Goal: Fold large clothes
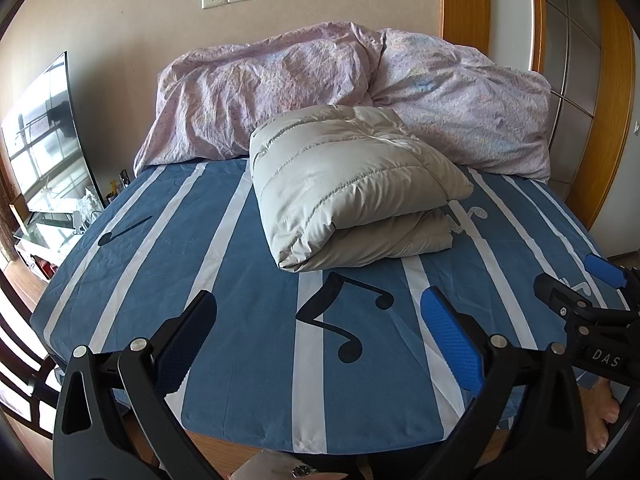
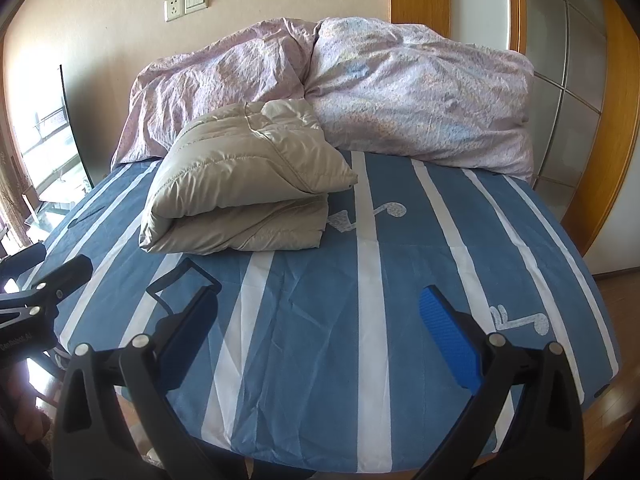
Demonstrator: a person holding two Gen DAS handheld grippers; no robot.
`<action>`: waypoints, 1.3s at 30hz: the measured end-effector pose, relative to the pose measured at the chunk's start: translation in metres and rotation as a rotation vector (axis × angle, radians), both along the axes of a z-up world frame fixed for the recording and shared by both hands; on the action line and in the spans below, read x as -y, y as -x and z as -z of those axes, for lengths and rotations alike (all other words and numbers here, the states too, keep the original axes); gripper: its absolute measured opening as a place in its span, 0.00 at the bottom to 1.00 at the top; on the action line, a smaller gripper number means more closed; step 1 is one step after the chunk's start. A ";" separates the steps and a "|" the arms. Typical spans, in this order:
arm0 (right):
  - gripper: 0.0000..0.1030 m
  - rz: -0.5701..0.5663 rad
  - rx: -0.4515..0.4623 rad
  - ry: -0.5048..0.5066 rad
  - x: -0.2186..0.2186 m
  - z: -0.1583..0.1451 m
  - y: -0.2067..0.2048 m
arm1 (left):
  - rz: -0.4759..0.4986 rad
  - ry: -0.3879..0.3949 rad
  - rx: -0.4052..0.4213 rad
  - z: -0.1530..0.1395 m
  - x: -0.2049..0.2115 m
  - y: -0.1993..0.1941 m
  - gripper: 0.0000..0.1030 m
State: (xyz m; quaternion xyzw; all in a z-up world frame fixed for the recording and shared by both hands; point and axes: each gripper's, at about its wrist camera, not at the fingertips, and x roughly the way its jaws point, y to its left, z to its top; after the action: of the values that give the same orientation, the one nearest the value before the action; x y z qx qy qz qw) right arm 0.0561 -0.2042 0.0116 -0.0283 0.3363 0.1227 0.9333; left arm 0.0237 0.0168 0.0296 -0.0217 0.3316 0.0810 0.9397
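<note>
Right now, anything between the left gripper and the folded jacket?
Nothing but bare bed sheet with a music-note print between the left gripper and the jacket, per the left wrist view.

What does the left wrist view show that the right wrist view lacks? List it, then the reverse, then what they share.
Only the left wrist view shows the large black music note printed on the sheet, a bare foot on the floor, and the right gripper at its right edge.

Only the right wrist view shows the left gripper at its left edge and the pale music note.

Both show the folded grey puffer jacket on the striped blue sheet, the crumpled pink duvet behind it, and open jaws holding nothing.
</note>
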 end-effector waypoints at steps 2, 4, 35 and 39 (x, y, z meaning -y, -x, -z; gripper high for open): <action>0.98 -0.001 -0.002 -0.001 0.000 0.001 -0.001 | 0.000 0.002 0.000 0.000 0.000 0.000 0.99; 0.98 0.000 -0.003 -0.002 -0.001 0.001 -0.001 | 0.000 0.000 0.001 0.000 0.000 0.000 0.99; 0.98 0.010 -0.005 -0.007 0.001 0.005 -0.004 | 0.011 -0.001 -0.004 0.003 0.001 -0.005 0.99; 0.98 0.009 -0.005 -0.007 0.002 0.004 -0.004 | 0.013 -0.002 -0.004 0.003 0.001 -0.005 0.99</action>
State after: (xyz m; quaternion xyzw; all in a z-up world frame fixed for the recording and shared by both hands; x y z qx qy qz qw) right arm 0.0596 -0.2060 0.0072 -0.0233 0.3383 0.1197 0.9331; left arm 0.0288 0.0163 0.0267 -0.0186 0.3336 0.0755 0.9395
